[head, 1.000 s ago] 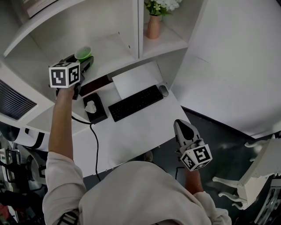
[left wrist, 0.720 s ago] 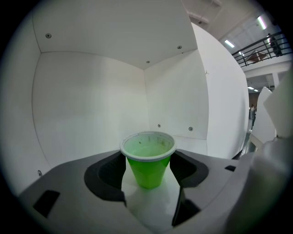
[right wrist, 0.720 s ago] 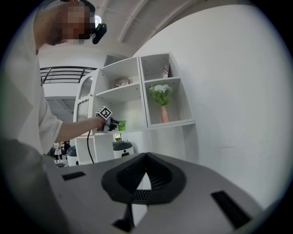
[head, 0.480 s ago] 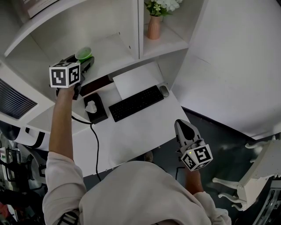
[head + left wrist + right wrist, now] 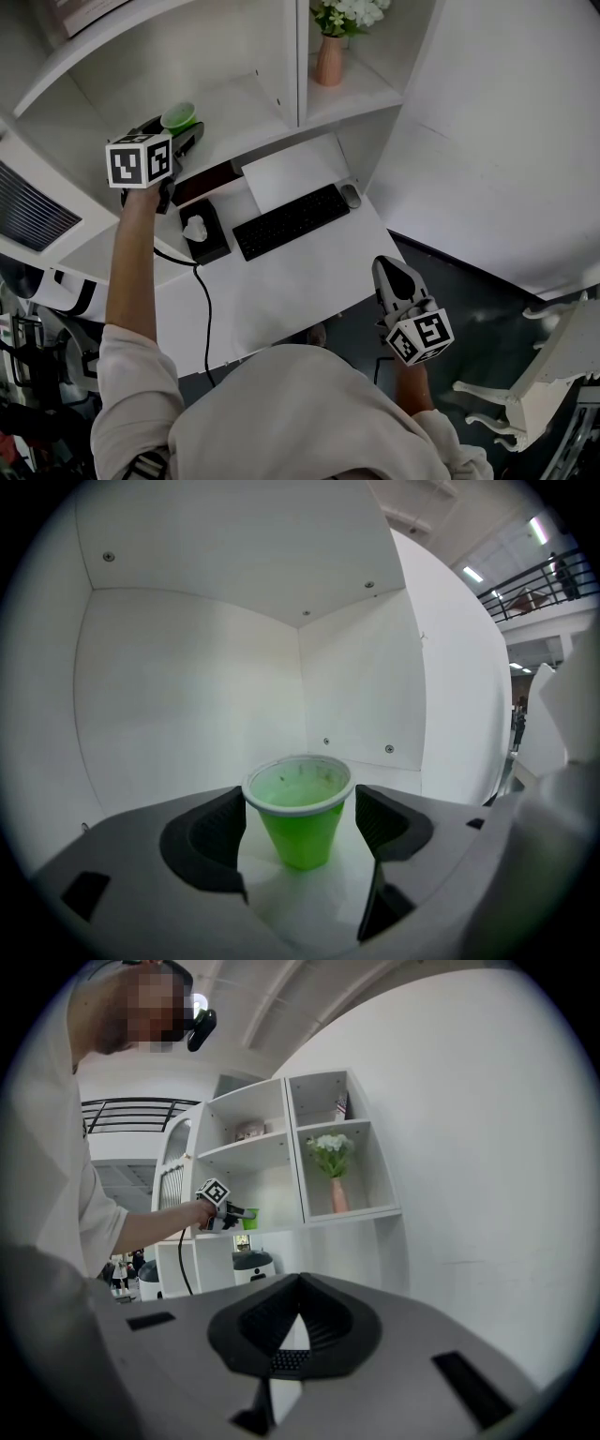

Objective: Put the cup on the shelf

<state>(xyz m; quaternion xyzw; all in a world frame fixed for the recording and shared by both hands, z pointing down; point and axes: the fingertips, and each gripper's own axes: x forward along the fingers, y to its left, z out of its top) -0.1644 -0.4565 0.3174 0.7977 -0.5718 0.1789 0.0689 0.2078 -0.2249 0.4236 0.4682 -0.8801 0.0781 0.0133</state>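
Release step. The cup (image 5: 300, 822) stands upright on the white shelf (image 5: 239, 98) board, left compartment, between the jaws of the left gripper (image 5: 180, 131). The jaws are opening and the pads (image 5: 211, 832) are off the cup wall, though the left one may brush the rim, hard to tell. The right gripper (image 5: 394, 277) hangs low off the desk (image 5: 281, 281) edge, jaws closed on nothing.

Task looks nearly done. Next: pull the left gripper straight back, level, without clipping the rim.

Cup: thin green plastic, tapered, rolled pale rim, probably tips easily. Shelf: smooth matte laminate. Pads: dark, ribbed.
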